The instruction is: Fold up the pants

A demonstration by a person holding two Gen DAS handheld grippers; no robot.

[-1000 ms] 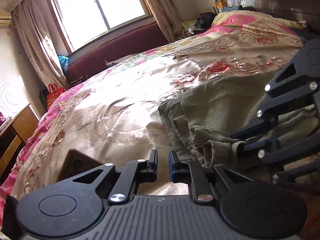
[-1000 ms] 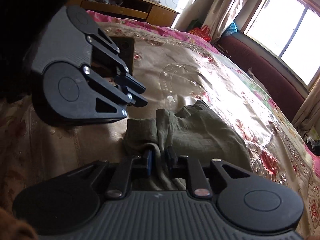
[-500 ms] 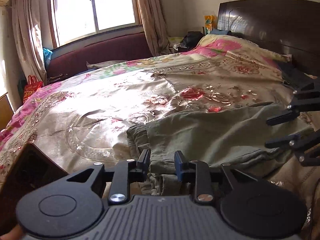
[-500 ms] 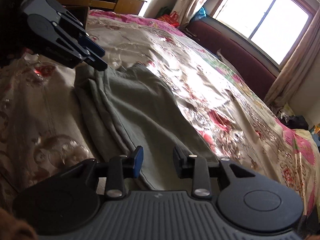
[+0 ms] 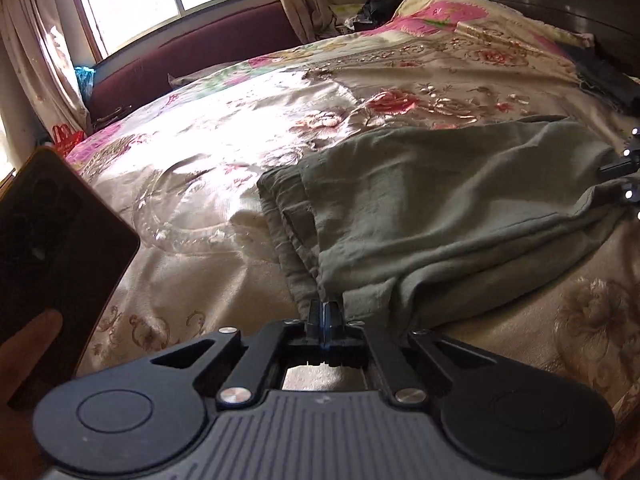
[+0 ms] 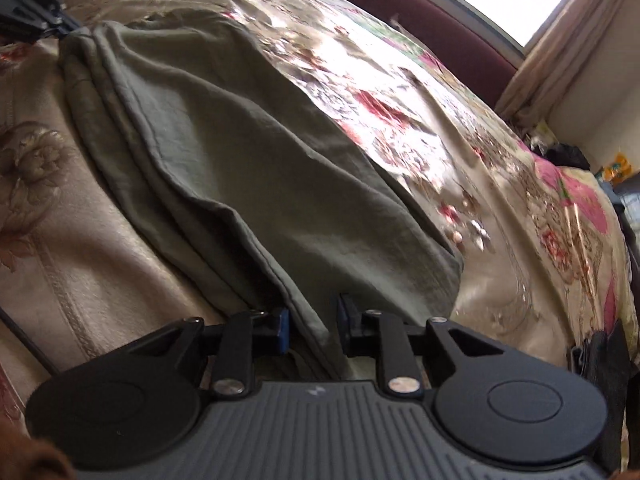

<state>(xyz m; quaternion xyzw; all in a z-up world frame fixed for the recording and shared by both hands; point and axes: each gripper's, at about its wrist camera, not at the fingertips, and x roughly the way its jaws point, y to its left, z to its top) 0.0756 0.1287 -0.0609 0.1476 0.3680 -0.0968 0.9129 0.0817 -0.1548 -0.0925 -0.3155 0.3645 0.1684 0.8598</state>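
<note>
Olive-green pants (image 5: pixel 440 208) spread lengthwise on floral bedspread (image 5: pixel 224 152). Left gripper (image 5: pixel 325 314) now clenched on waistband corner, previously parted. Right gripper (image 6: pixel 311 326), shifted to leg end, jaws closing around hem, not yet pinching. Both ends nearly secured for fold.

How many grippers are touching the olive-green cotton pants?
1 for sure: the left gripper pinches the olive-green cotton pants at the waist end; the right gripper straddles a hem edge, contact unclear.
</note>
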